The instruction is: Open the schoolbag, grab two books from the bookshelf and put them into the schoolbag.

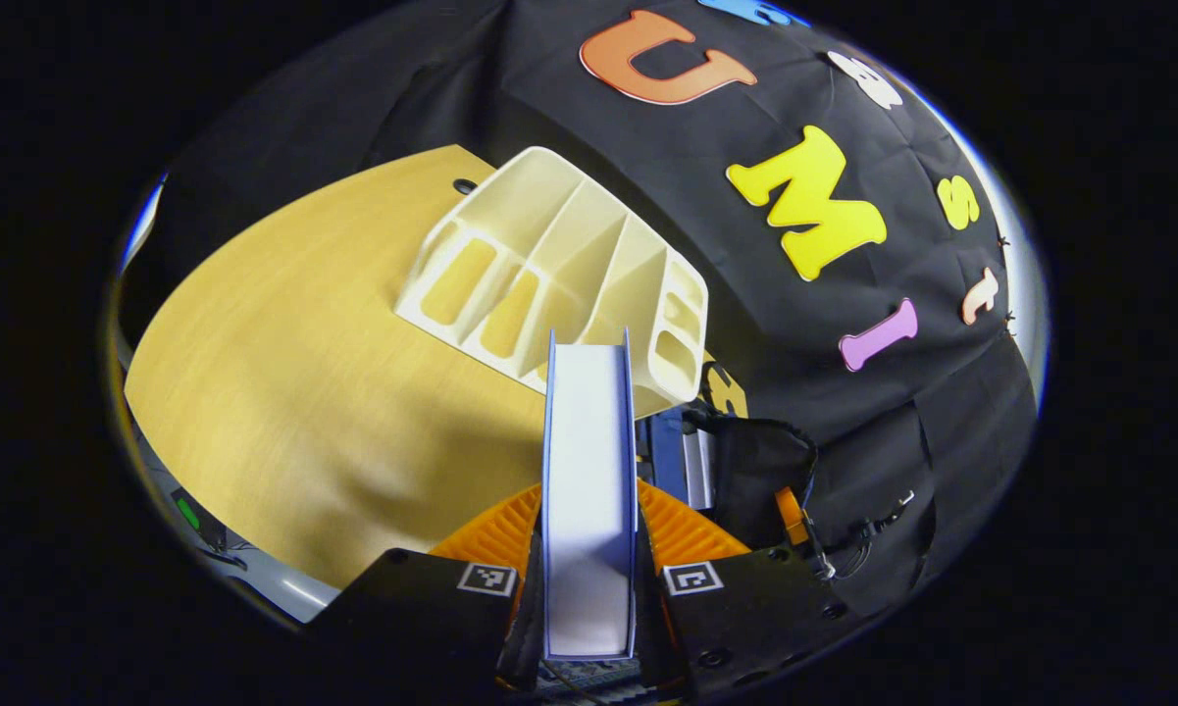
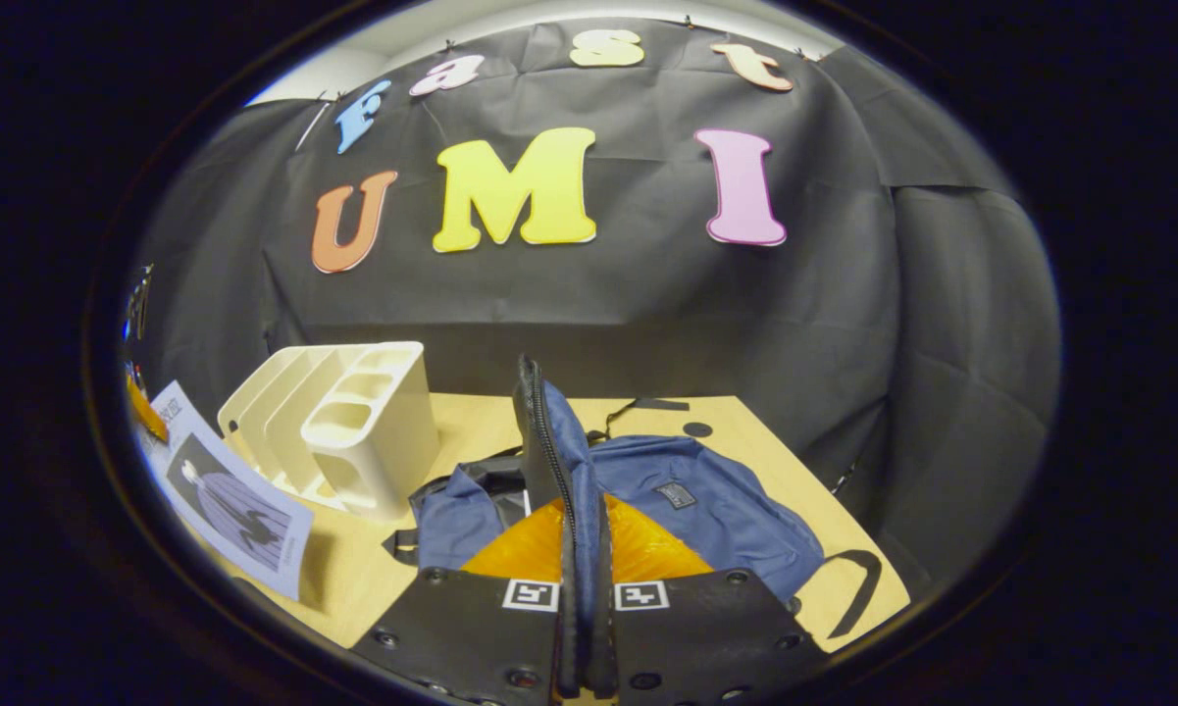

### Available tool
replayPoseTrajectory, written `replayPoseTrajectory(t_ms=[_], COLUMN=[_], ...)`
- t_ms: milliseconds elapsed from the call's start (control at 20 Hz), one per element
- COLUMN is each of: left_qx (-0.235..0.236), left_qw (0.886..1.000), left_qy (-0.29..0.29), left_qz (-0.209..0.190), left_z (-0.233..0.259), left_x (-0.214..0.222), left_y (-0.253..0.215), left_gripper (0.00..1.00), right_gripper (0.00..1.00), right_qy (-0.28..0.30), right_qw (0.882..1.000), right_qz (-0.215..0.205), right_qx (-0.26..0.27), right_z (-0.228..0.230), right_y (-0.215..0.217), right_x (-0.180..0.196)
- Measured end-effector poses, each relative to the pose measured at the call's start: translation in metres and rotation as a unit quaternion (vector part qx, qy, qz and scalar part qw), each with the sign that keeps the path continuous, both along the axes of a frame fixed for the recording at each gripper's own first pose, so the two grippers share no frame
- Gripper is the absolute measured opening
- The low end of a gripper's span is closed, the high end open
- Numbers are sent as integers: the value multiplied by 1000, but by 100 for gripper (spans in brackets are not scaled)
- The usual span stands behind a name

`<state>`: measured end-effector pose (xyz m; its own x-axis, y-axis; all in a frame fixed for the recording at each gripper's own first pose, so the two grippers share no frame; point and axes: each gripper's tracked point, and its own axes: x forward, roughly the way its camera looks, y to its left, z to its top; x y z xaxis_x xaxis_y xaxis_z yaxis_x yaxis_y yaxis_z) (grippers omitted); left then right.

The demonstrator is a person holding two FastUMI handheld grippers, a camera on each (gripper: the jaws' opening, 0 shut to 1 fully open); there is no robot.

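My left gripper (image 1: 589, 510) is shut on a book (image 1: 589, 441), seen edge-on with white pages between blue covers. Behind it a cream bookshelf (image 1: 549, 265) stands on the wooden table (image 1: 284, 392) with its slots bare. Dark fabric of the schoolbag (image 1: 760, 471) lies to the right. In the right gripper view my right gripper (image 2: 584, 520) is shut on the zipped edge (image 2: 544, 441) of the blue schoolbag (image 2: 706, 500) and holds it up. The bookshelf (image 2: 353, 422) stands to the left, and the same book (image 2: 230, 500) shows its pictured cover at far left.
The black booth wall runs close behind the bookshelf and bag. A bag strap (image 2: 858, 588) loops toward the table's (image 2: 745, 422) near right corner. A small device with a green light (image 1: 188, 512) sits below the table's edge at the left.
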<state>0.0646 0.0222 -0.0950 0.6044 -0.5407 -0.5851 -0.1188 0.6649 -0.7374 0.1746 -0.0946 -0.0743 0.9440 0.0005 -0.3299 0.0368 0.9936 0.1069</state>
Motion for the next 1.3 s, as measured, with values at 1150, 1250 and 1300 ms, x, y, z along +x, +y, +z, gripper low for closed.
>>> replayPoseTrajectory(t_ms=[1150,1250,1300], left_qx=[-148,-142,-150], left_qw=[988,989,988], left_qy=[0,6,5], left_qz=[-32,-31,-23], left_z=[-4,-16,-18], left_x=[110,116,122], left_y=[-218,-229,-235], left_gripper=[40,40,40], right_gripper=[6,6,6], right_qy=[-64,-66,-69], right_qw=[998,998,997], right_qz=[-8,-2,3], right_qx=[28,24,27], right_z=[69,71,74], right_y=[-38,-38,-36], right_x=[4,5,4])
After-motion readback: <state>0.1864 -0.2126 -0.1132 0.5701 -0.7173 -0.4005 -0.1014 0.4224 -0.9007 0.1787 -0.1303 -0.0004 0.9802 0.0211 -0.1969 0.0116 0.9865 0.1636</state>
